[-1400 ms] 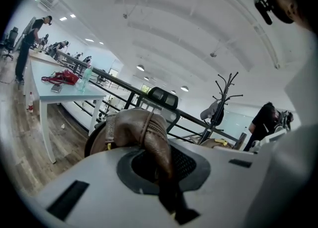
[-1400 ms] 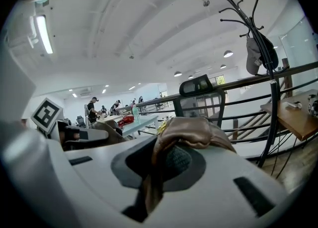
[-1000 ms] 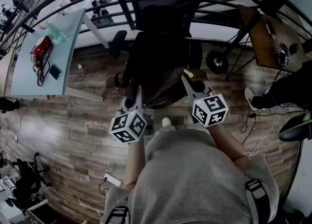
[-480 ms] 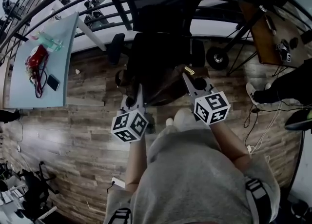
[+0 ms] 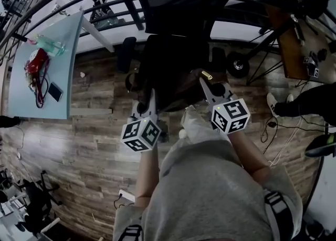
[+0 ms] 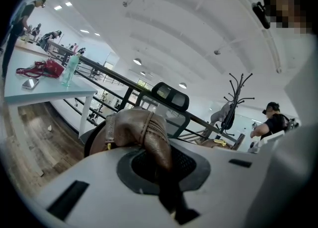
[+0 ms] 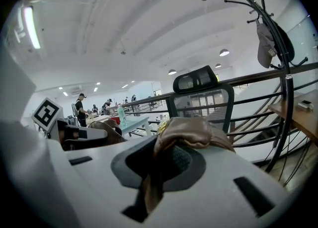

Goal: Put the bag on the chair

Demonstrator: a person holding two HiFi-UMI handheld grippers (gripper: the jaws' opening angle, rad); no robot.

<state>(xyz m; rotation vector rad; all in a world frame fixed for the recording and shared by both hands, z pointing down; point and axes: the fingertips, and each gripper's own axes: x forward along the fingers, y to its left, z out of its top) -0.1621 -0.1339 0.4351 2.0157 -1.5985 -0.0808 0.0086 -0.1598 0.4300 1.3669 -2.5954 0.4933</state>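
Big black office chair (image 5: 176,51) is right in front of me, with the seat toward me and the backrest on the far side. The brown leather bag (image 5: 176,92) is slung between my two grippers, up off the floor at the seat's front edge. From the head view I can't tell whether its bottom touches the cushion yet. My left gripper (image 5: 142,107) is clamped tight on a fold of leather at the bag's left end. My right gripper (image 5: 208,88) is pinching the leather at the other end, just beside the little gold clasp (image 5: 203,76).

My take on doing this step well:
- Keep both pinches closed and move both hands forward together so the bag doesn't twist or sag to one side.
- Get it past the front edge and over the middle of the cushion, clear of the armrests.
- Lower it until the seat takes the weight, and only then let go.

The bag's long axis runs side to side, gripper to gripper, across the width of the seat. Its top edge is up in my jaws and its body hangs below.
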